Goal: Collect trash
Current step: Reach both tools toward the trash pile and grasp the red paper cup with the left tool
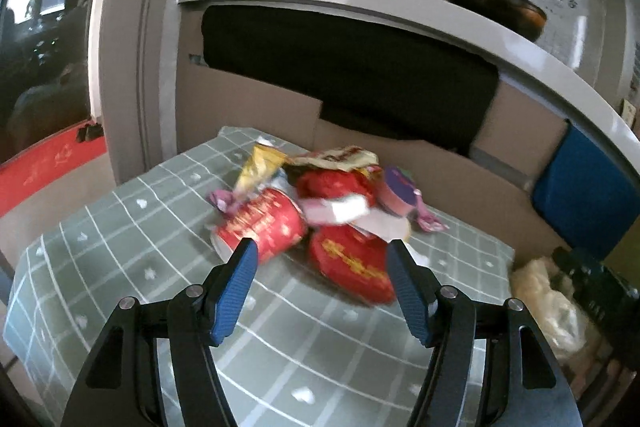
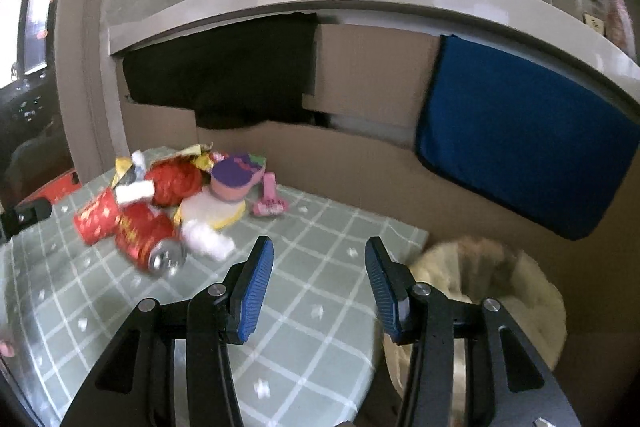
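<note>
The trash pile lies toward the far left part of the checked surface: a red paper cup, a red can, wrappers and a purple-lidded tub. The left gripper hangs just short of it, jaws spread, pinching nothing. The right gripper is likewise spread and empty, with the lined bin beside the surface at right.

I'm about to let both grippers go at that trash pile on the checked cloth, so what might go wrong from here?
1. The red can lies on its side; a nudge could roll it off the table.
2. The pile is tangled, so grabbing one wrapper may drag others along.
3. The lined bin sits below the table edge; a loosely held piece may miss it.
Both the left gripper and right gripper are open and empty.
</note>
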{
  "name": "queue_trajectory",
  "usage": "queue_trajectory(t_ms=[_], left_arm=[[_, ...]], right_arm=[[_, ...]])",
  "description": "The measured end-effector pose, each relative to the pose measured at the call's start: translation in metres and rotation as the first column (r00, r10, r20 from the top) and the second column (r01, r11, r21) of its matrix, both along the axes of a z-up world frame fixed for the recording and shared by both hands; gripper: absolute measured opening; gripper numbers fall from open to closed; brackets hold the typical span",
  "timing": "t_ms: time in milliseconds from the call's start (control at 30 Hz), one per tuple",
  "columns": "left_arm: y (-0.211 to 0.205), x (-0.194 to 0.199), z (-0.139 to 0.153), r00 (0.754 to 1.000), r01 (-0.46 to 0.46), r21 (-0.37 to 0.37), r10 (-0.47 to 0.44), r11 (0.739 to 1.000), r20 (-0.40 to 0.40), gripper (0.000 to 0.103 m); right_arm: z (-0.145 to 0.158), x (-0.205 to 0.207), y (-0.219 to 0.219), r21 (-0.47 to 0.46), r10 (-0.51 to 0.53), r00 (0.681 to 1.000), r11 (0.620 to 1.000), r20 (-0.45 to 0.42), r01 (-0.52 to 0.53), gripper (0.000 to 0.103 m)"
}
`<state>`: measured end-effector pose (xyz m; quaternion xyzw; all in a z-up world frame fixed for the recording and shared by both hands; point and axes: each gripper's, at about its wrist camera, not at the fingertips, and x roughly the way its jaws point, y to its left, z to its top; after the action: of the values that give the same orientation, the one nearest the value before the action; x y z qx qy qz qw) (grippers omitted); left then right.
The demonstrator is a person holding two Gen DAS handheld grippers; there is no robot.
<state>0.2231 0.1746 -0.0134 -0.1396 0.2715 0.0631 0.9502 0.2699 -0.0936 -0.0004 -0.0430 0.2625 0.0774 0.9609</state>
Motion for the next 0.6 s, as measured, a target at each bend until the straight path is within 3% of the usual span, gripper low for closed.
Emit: queue_trajectory(t_ms=[200,367,600], left_arm=[[0.055,0.014,-0.021,0.997,-0.069,-0.057,0.067,0.996,-0.043,0.065],[0.083,0.023,-0.046,0.994,-0.075,-0.081,0.067,0.994,-0.091,0.06],[0.079,0.07,-0.044,0.993,0.09,-0.117,-0.099,0.989,-0.071,0.058]], right_arm=[[-0.005,0.029,0.007,0.065,-0.005,0.999,0.998,-0.035,0.007,0.046],[-0.024,0.032,0.014,0.016,0.007,0.999,1.0,-0.052,-0.007,0.046],[-0.049,0.037,0.012,0.039,0.049,0.992,0.998,-0.115,-0.045,0.046]])
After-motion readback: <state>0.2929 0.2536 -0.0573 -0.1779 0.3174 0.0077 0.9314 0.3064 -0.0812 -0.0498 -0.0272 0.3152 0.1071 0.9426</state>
